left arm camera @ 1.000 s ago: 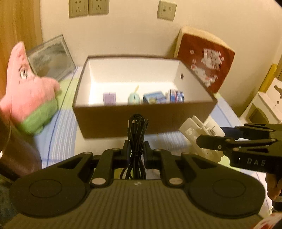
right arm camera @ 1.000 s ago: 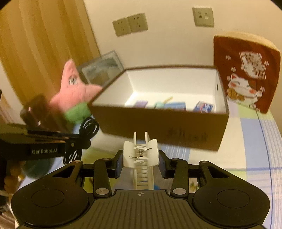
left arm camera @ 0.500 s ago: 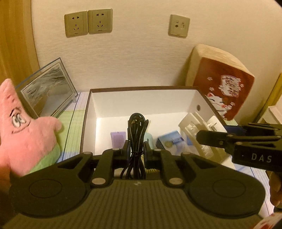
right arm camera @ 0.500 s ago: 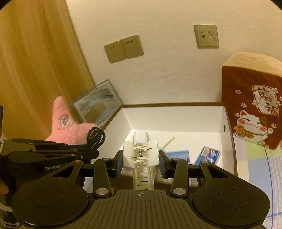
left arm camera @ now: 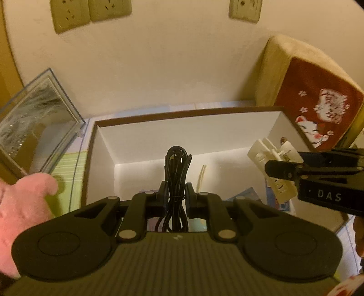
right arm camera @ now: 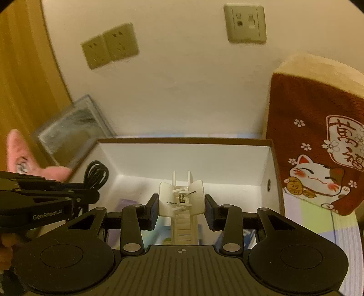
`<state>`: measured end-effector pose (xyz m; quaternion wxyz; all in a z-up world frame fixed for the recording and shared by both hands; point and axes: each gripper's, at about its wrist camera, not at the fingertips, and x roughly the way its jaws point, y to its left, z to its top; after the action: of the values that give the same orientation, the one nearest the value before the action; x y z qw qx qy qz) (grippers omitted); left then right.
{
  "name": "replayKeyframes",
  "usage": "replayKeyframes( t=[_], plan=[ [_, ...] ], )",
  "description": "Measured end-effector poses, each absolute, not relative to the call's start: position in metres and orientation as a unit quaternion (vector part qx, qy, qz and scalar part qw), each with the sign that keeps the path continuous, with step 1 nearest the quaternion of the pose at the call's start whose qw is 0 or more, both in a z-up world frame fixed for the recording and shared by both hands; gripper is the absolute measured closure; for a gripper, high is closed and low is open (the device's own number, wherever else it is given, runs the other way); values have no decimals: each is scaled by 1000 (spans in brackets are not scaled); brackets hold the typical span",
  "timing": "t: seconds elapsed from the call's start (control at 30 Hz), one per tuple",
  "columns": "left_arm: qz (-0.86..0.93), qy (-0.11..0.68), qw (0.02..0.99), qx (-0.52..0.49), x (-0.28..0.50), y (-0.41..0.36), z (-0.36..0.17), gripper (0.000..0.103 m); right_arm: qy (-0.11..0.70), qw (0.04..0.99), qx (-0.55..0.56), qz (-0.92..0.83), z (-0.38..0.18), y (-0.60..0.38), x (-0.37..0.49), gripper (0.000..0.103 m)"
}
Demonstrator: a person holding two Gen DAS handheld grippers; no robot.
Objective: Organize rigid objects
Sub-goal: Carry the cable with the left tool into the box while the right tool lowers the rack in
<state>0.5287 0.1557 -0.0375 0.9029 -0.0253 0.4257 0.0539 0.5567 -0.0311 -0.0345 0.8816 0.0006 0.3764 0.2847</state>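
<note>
While both claws hang over the open brown cardboard box with white inner walls point(left arm camera: 145, 141) point(right arm camera: 218, 157), each one has a thing between its fingers. The left claw point(left arm camera: 175, 193) is pinching a bundled black cable point(left arm camera: 176, 173) point(right arm camera: 95, 174), which stands upright, its loop rising above the fingertips. The right claw point(right arm camera: 182, 208) point(left arm camera: 282, 168) has a white plastic spring clip point(right arm camera: 180, 200) point(left arm camera: 270, 159) between its fingers; in the right wrist view these fingers are spread wide, a narrow gap shows between each pad and the wings of the clip, and I cannot tell whether they still touch it.

On the floor of the box lie a small lilac packet point(right arm camera: 125, 205), some blue printed packets point(left arm camera: 245, 195) and a thin pale stick point(left arm camera: 201, 177), mostly hidden behind the claws.

Left of the box a pink star-shaped plush toy point(left arm camera: 20, 205) point(right arm camera: 17, 150) is near a clear plastic picture frame point(left arm camera: 36, 127) point(right arm camera: 70, 134) that leans toward the wall. Right of the box a dark red cushion with a white lucky cat print point(left arm camera: 318, 104) point(right arm camera: 318, 141) stands upright against the wall. Beige wall sockets point(left arm camera: 88, 13) point(right arm camera: 111, 45) sit above on the cream wall. The box stands on a cloth with blue and green stripes point(left arm camera: 68, 164) point(right arm camera: 318, 218).
</note>
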Motion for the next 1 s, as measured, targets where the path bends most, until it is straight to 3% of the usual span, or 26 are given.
replayKeyframes(
  t=[0.43,0.57,0.73,1.0],
  plan=[
    [49,450,891,-25,574,155,-67,89,417,873,13,252,-67,-25,598,62],
    [54,444,894,-33,573,159,-66,76,413,873,25,258,-66,-27,600,62],
    [56,441,895,-32,567,164,-61,76,405,877,30,256,-64,-32,598,62],
    [62,436,898,-22,555,164,-53,64,378,889,64,249,-50,-40,592,59]
  ],
)
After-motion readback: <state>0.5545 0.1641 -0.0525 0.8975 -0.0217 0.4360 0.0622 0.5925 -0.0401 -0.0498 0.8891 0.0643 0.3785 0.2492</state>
